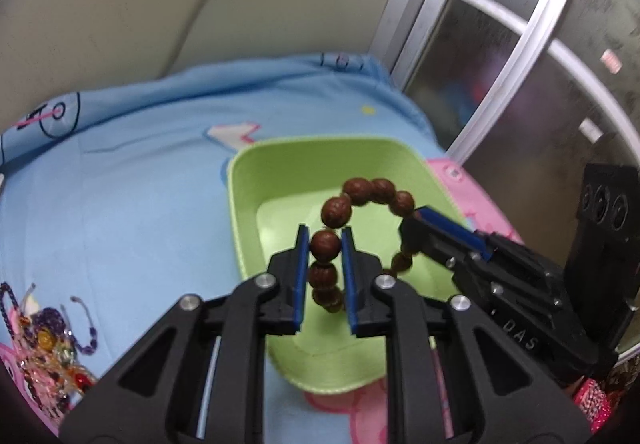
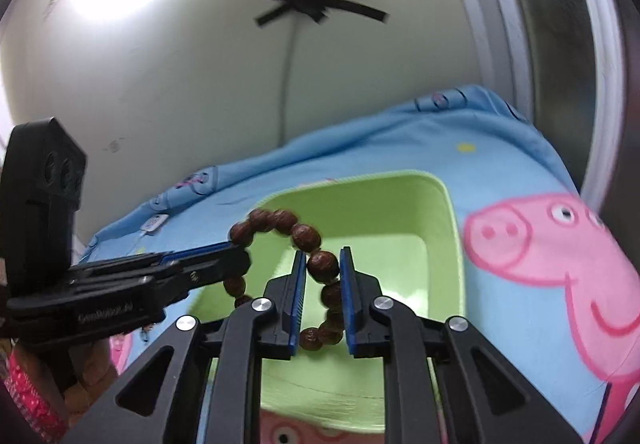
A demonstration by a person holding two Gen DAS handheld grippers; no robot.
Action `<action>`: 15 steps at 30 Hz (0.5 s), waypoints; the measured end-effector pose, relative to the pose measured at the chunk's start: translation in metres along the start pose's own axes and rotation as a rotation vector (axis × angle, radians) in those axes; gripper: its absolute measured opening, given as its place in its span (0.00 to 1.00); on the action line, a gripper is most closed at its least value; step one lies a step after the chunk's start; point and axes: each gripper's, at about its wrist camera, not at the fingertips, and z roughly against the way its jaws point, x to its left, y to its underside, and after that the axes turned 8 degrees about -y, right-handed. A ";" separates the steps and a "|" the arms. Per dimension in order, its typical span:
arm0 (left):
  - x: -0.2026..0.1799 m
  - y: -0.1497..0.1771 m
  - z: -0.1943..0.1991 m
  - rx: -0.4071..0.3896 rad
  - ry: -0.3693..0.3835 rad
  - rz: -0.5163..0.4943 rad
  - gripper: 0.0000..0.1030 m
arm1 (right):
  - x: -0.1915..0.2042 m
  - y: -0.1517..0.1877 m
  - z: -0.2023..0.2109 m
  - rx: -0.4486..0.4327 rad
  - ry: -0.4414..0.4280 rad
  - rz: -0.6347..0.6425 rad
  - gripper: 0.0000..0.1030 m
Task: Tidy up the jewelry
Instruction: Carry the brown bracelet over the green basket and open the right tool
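A bracelet of large brown beads (image 1: 360,187) hangs in a loop above a light green tray (image 1: 248,179) on a blue cartoon cloth. In the left wrist view, my left gripper (image 1: 325,240) is shut on one bead of the near side of the loop. From the right, my right gripper (image 1: 416,222) clamps the loop's other side. The right wrist view shows the same bracelet (image 2: 280,217) over the tray (image 2: 400,211). There my right gripper (image 2: 322,260) pinches a bead, and the left gripper (image 2: 240,252) grips the loop from the left. Nothing lies on the visible part of the tray floor.
A tangle of coloured beaded jewelry (image 1: 52,340) lies on the blue cloth (image 1: 140,183) at the lower left. A metal-framed window (image 1: 500,43) rises behind the tray on the right, and a cream wall behind. A pink patterned sleeve (image 2: 24,384) shows behind the left gripper.
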 end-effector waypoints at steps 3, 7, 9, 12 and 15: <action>0.007 0.004 0.008 0.000 -0.009 0.006 0.19 | 0.008 -0.009 0.002 -0.031 -0.005 -0.010 0.11; 0.037 0.018 0.055 -0.087 -0.008 0.031 0.19 | 0.029 -0.018 0.016 -0.086 -0.071 0.014 0.16; 0.065 0.030 0.082 -0.121 -0.021 0.066 0.20 | 0.049 -0.021 0.018 -0.090 -0.126 0.050 0.16; 0.124 0.062 0.123 -0.164 -0.100 0.161 0.20 | 0.082 -0.016 0.003 -0.015 -0.203 0.118 0.16; 0.164 0.090 0.143 -0.164 -0.221 0.215 0.20 | 0.118 -0.002 -0.026 0.103 -0.280 0.167 0.16</action>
